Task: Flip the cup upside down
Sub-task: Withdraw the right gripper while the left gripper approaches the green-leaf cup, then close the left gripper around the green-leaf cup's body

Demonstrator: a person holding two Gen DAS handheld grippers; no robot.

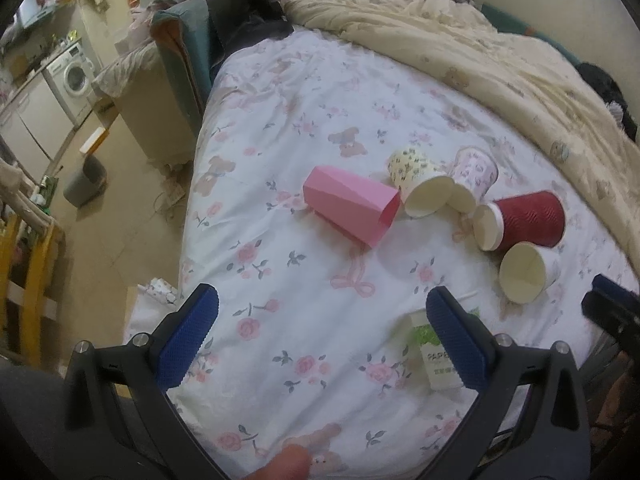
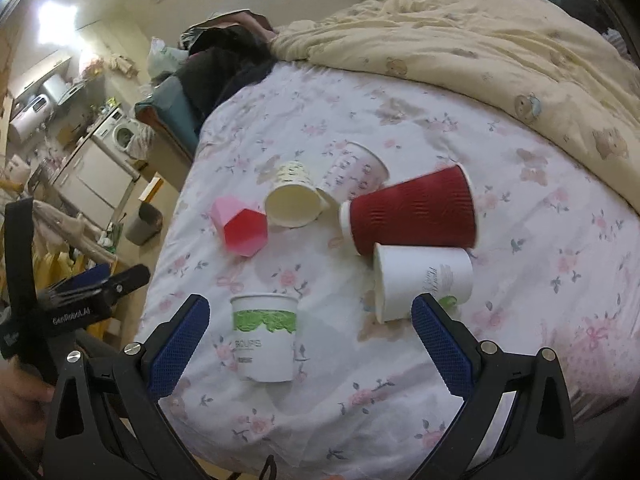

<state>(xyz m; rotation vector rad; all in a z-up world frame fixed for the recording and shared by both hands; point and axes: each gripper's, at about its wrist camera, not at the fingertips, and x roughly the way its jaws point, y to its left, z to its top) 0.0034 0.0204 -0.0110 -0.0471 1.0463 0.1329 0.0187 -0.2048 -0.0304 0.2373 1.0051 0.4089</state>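
Several cups lie on a floral bedsheet [image 1: 304, 320]. A white cup with a green band [image 2: 265, 338] stands upside down between my right gripper's [image 2: 310, 322] open fingers, near the bed's front; it also shows in the left wrist view [image 1: 434, 354]. A pink faceted cup [image 1: 352, 210] [image 2: 240, 226], a yellow-patterned cup [image 1: 420, 184] [image 2: 294, 200], a pink-patterned cup [image 1: 474, 176] [image 2: 358, 172], a red ribbed cup [image 1: 524, 220] [image 2: 412, 212] and a white cup [image 1: 524, 272] [image 2: 420, 280] lie on their sides. My left gripper [image 1: 322, 310] is open and empty.
A cream duvet [image 1: 500, 64] is bunched along the bed's far right. Dark clothes [image 1: 248, 12] sit at the far corner. The bed's left edge drops to a floor with a grey bin [image 1: 86, 182]. The left gripper's body [image 2: 80, 296] shows at the left in the right wrist view.
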